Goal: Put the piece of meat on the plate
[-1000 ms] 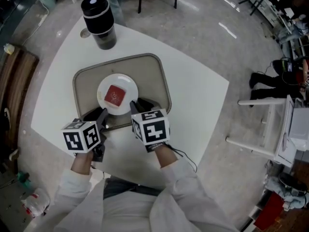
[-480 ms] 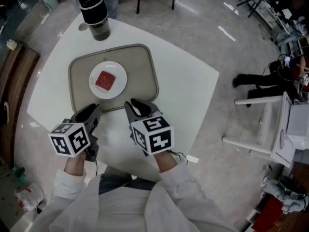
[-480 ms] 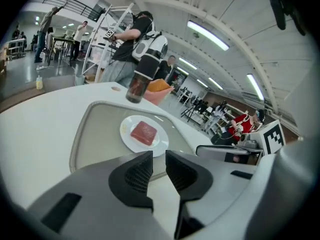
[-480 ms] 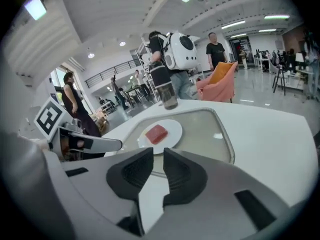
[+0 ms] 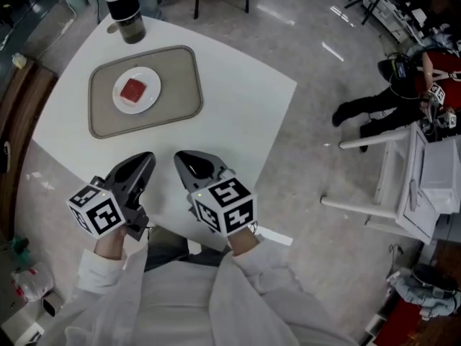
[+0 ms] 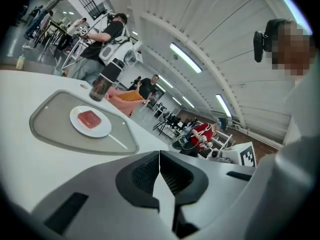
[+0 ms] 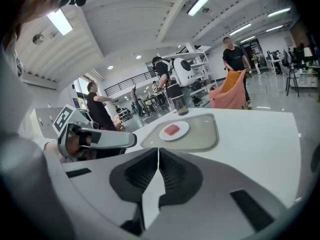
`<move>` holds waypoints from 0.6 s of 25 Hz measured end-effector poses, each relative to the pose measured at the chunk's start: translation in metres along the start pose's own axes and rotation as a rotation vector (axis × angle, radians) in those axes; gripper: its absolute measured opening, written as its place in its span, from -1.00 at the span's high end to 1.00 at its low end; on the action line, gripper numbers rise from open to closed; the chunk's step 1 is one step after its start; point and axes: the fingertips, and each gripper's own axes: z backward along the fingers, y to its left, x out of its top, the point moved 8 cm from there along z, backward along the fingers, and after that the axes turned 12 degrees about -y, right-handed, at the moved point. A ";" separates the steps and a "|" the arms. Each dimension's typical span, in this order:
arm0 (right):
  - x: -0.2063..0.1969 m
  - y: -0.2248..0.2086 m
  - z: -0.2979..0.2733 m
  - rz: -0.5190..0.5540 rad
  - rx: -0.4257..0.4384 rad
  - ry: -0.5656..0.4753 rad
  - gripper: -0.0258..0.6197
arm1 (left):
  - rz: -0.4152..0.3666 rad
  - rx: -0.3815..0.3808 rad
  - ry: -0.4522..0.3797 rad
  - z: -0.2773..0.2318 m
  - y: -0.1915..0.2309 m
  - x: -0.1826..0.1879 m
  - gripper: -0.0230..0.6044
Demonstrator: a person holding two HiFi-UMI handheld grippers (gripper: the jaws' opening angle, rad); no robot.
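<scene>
A red piece of meat [image 5: 132,90] lies on the white plate [image 5: 150,100], which sits in the beige tray [image 5: 178,85] at the far left of the white table. Both grippers hover over the table's near edge, well apart from the tray. My left gripper [image 5: 148,157] is shut and empty. My right gripper [image 5: 181,157] is closing, its tips meeting with nothing between them. In the left gripper view the meat [image 6: 90,119] is seen beyond the left gripper [image 6: 159,154]. The right gripper view shows the meat [image 7: 171,129] far past the right gripper [image 7: 158,150].
A dark bottle [image 5: 124,2] stands at the table's far corner behind the tray. White stools and equipment [image 5: 403,186] stand on the floor to the right. People and an orange chair [image 7: 230,91] are in the room beyond the table.
Both grippers have drawn back from the tray's near edge toward the person and risen. The right gripper's jaws, spread by the plate before, have come together. The meat stays on the plate.
</scene>
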 end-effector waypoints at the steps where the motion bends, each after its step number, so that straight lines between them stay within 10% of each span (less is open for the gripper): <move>1: -0.001 0.001 0.010 0.003 0.004 -0.005 0.86 | -0.008 -0.010 -0.001 0.001 -0.010 -0.005 0.89; 15: -0.024 0.017 0.118 0.083 0.054 0.003 0.86 | -0.005 0.015 -0.020 0.043 -0.104 -0.090 0.89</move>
